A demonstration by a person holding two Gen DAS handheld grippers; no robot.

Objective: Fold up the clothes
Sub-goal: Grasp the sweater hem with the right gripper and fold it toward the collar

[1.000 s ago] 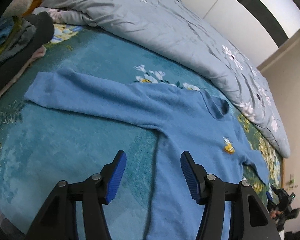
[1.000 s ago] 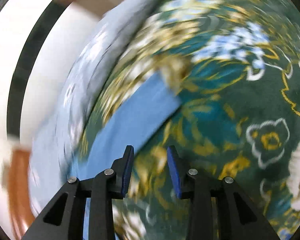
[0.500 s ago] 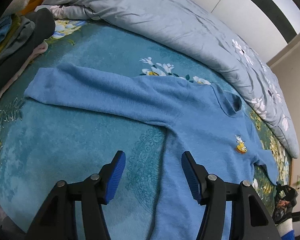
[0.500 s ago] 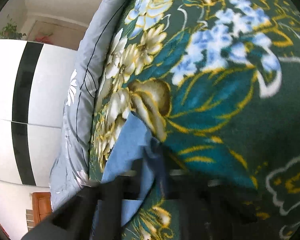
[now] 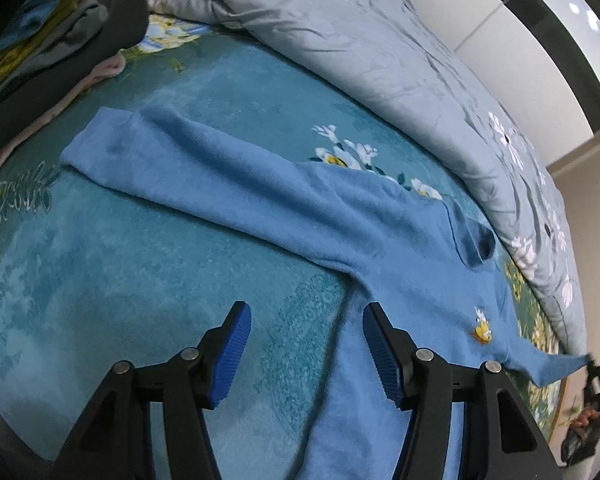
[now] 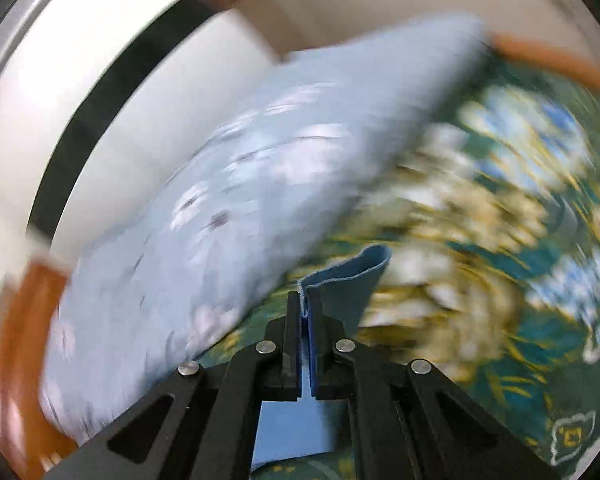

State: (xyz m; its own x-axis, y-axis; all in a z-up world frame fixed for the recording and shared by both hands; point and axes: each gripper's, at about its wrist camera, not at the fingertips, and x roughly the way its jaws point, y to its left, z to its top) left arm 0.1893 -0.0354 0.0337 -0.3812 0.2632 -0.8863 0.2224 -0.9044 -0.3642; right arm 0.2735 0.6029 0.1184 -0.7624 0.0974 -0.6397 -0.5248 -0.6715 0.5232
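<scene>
Sweater (image 5: 380, 232) duck badge (image 5: 482, 326) (no lettering)

Sweater (image 5: 380, 240) spread flat on the bed (image 5: 140, 280), one sleeve (image 5: 172, 160) stretched out to the left, neck opening (image 5: 476, 246) toward the duvet (image 5: 380, 60) bunched along the far side. Stack of clothes (image 5: 52, 60) at the far left, beyond that sleeve's cuff. Left claw (image 5: 306, 352) parted above the sweater's near-left edge. Other sleeve's cuff (image 6: 348, 280) off to the right, raised off the bed, pinched in the right claw (image 6: 305, 312), duvet to its left.
</scene>
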